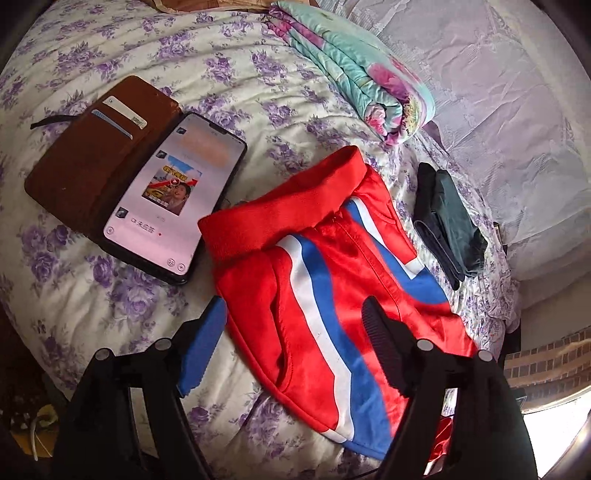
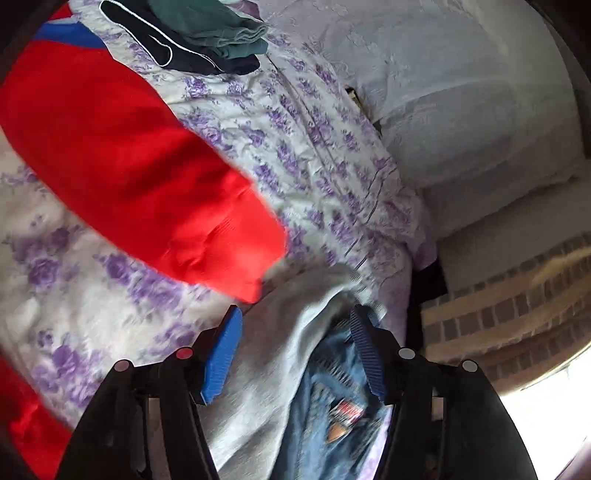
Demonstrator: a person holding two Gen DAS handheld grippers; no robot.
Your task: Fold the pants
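Red pants with white and blue side stripes lie on the floral bedspread, waistband toward the far side. My left gripper is open and hovers over their lower part, one pad left of the cloth and one above it. In the right wrist view a red leg with its cuff lies across the bed. My right gripper is open above a grey and blue denim garment at the bed's edge, close to the red cuff. The view is blurred.
An open brown wallet case with a lit phone lies left of the pants. A folded floral quilt lies behind them. Folded dark clothes lie to the right, also seen in the right wrist view. A pillow and a brick wall are at the right.
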